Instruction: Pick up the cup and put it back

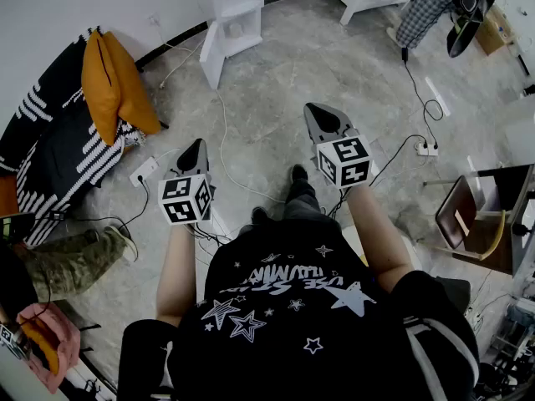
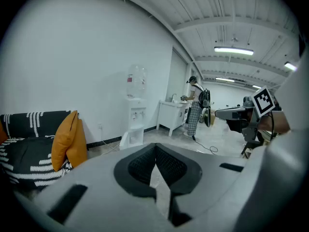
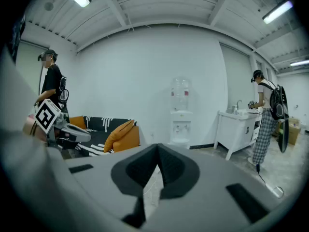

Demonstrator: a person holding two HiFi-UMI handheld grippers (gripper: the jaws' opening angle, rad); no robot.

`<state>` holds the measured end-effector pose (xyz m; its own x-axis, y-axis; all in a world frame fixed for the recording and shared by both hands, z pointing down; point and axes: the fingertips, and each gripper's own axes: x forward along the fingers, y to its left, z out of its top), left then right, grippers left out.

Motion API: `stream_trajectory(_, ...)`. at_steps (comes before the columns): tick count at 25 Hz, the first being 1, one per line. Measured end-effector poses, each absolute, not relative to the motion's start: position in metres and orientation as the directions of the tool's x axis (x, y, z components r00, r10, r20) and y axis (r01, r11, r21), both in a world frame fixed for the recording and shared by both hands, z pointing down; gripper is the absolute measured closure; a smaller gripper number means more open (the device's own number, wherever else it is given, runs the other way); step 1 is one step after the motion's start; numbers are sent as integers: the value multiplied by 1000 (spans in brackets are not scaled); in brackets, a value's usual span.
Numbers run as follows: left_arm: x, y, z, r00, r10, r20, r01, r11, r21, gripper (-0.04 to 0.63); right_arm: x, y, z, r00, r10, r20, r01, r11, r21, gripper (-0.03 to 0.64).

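Both jaws of the left hand-held gripper [image 1: 197,145] are pressing together with nothing between them, and the right hand-held gripper [image 1: 315,111] is doing the same. No view is showing the cup. Both are pointing a little down over the gray floor [image 1: 276,65]. An orange cushion [image 1: 113,78] is leaning on the striped sofa [image 1: 50,153] at the left.

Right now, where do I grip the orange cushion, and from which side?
The cushion stands on edge at the end of the sofa. Pinch its thin upper edge, coming from above on the open room side. Its broad faces look too wide for the jaws.
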<state>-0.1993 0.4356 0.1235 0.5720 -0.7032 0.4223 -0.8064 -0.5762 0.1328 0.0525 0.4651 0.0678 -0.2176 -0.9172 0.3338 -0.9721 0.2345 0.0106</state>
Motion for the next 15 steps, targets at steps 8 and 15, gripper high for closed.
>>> stream_trajectory(8,-187,436,124,568,-697,438,-781,-624,21,586,58,471,69,-211,-917,338,-975,224,-2,612)
stream_trajectory(15,-192,450,128,577,-690,438,-788,-611,75,586,64,476,72,-196,-931,309,-981,182,-75,612)
